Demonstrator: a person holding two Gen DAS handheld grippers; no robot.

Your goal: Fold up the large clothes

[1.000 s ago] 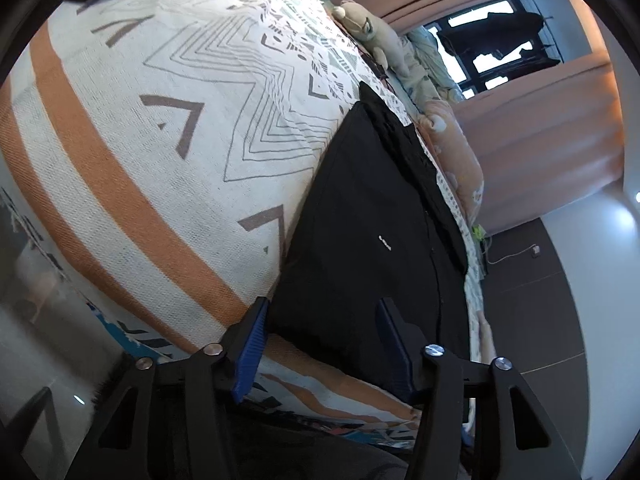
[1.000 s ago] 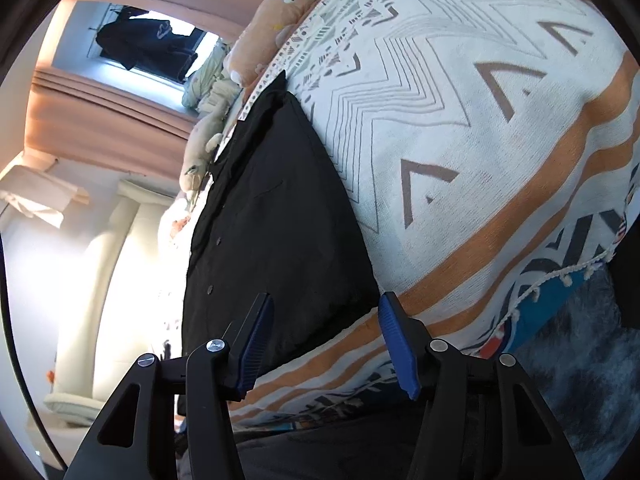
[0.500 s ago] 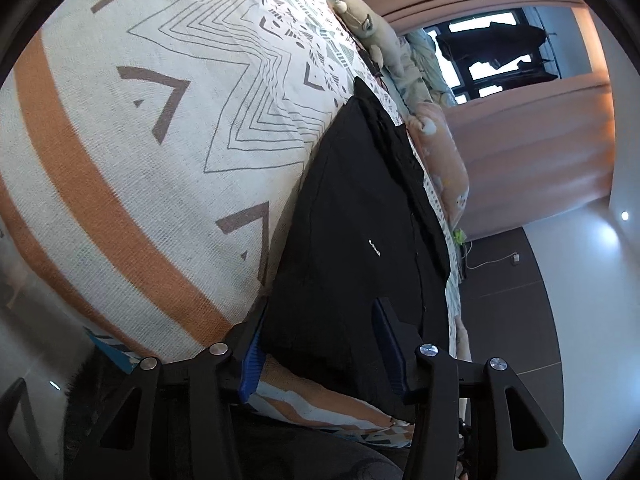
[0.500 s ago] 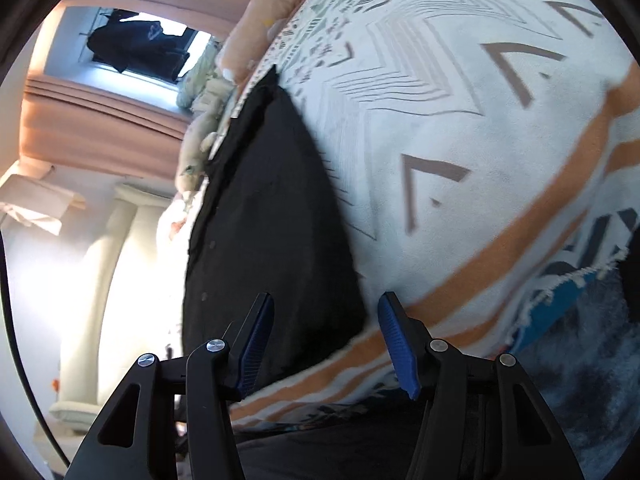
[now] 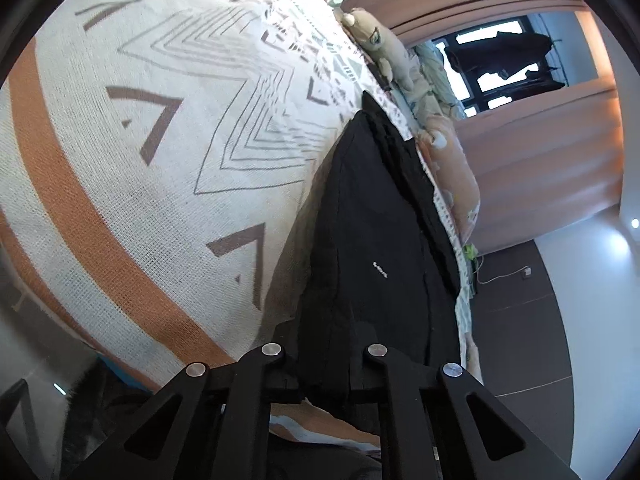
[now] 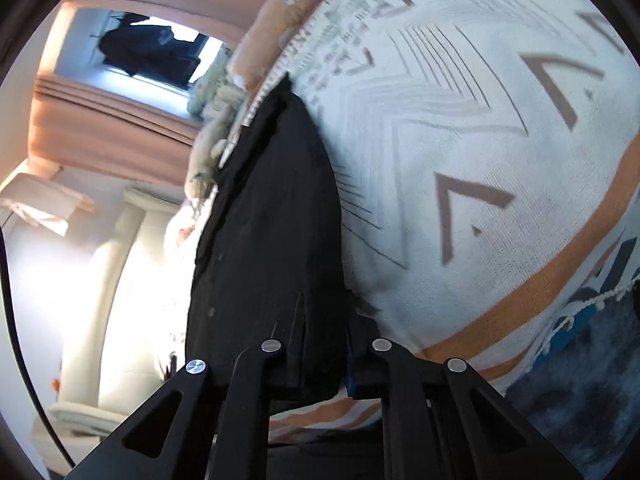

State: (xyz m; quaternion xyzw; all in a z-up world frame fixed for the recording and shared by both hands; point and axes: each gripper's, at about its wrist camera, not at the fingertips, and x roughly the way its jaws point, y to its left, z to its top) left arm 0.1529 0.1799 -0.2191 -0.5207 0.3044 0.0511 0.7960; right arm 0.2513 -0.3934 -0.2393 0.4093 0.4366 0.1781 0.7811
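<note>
Grippers L [image 5: 324,364] & R [image 6: 325,360] clamped on shirt hem [image 5: 372,280]

A plain black shirt [image 5: 376,248] with a tiny white label lies on a white bedspread [image 5: 132,168] patterned with brown chevrons, grey zigzag lines and orange bands, near peach curtains [image 5: 536,160] and dark flooring [image 5: 520,300].

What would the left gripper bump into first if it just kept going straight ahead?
Nothing new: the left gripper is already shut on the black button-up garment, so it would push along that cloth, lying on the patterned white-and-orange blanket.
</note>
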